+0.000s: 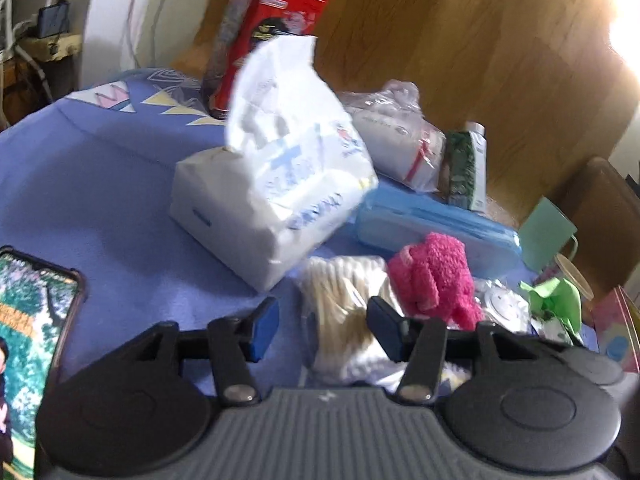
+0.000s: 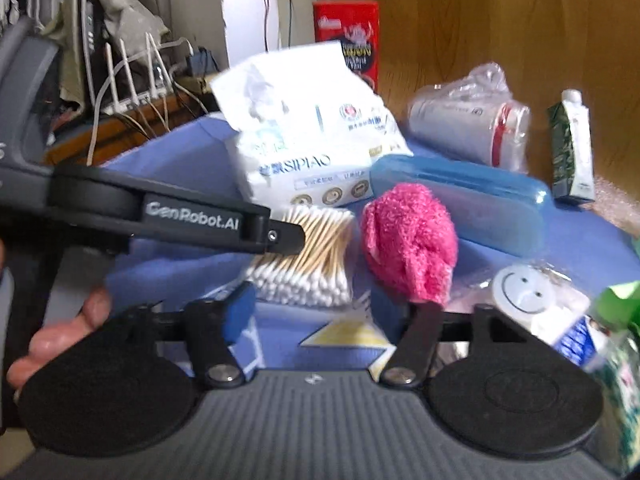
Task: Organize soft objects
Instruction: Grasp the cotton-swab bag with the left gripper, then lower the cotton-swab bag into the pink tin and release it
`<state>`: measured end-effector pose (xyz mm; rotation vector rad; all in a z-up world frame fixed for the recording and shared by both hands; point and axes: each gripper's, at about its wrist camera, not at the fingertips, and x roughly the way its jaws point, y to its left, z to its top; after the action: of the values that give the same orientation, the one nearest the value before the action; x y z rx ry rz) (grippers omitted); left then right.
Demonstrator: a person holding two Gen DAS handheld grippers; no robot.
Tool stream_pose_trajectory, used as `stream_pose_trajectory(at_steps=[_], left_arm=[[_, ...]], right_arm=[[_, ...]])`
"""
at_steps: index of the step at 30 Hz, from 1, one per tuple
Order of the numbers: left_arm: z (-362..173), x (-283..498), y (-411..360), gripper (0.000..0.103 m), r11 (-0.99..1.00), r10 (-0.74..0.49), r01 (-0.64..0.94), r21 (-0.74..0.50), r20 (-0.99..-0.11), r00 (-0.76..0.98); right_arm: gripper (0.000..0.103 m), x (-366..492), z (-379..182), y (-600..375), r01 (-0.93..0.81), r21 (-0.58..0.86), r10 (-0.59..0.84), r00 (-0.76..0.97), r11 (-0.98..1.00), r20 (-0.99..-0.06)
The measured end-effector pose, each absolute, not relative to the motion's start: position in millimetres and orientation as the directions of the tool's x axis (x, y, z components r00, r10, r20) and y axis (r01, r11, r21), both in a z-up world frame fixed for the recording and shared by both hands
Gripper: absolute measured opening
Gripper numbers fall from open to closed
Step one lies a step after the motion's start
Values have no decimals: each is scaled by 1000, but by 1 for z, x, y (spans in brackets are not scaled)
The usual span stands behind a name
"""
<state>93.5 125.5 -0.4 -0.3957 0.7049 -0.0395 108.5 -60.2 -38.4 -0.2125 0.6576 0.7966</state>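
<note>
A pink fuzzy sock [image 1: 434,282] [image 2: 408,240] lies on the blue cloth, next to a bag of cotton swabs [image 1: 344,312] [image 2: 304,256]. A white tissue pack [image 1: 276,184] [image 2: 308,144] stands behind them. My left gripper [image 1: 326,330] is open, its jaws either side of the cotton swab bag, low over it. My right gripper [image 2: 324,312] is open and empty, just in front of the sock; its right finger is partly hidden by the sock. The left gripper's arm [image 2: 160,216] crosses the right wrist view.
A blue plastic case [image 1: 436,228] [image 2: 460,204], a wrapped cup stack [image 1: 400,136] [image 2: 468,120], a green carton [image 1: 466,164] [image 2: 570,148] and a red tin [image 1: 260,36] [image 2: 348,36] stand behind. A phone [image 1: 32,344] lies left. A smiley item [image 2: 524,288] and green wrapping [image 1: 554,300] lie right.
</note>
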Motion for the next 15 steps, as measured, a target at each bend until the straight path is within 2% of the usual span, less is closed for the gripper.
stream_pose_trajectory(at_steps=[2, 4, 6, 11, 15], left_arm=[[-3, 87, 117, 34, 926, -195, -64, -373, -615, 764], [-1, 76, 106, 34, 943, -174, -49, -329, -614, 770], [-1, 62, 97, 34, 945, -193, -23, -326, -612, 767], [-1, 23, 62, 34, 949, -249, 65, -309, -609, 753], [8, 11, 21, 34, 940, -317, 160, -302, -594, 740]], right_arm=[[63, 108, -40, -65, -722, 106, 614, 491, 684, -617], [45, 99, -38, -70, -717, 88, 602, 505, 692, -619], [34, 88, -37, -83, -708, 116, 611, 500, 697, -614], [26, 46, -42, -123, -697, 125, 619, 521, 706, -587], [24, 13, -44, -151, -678, 57, 592, 593, 732, -546]])
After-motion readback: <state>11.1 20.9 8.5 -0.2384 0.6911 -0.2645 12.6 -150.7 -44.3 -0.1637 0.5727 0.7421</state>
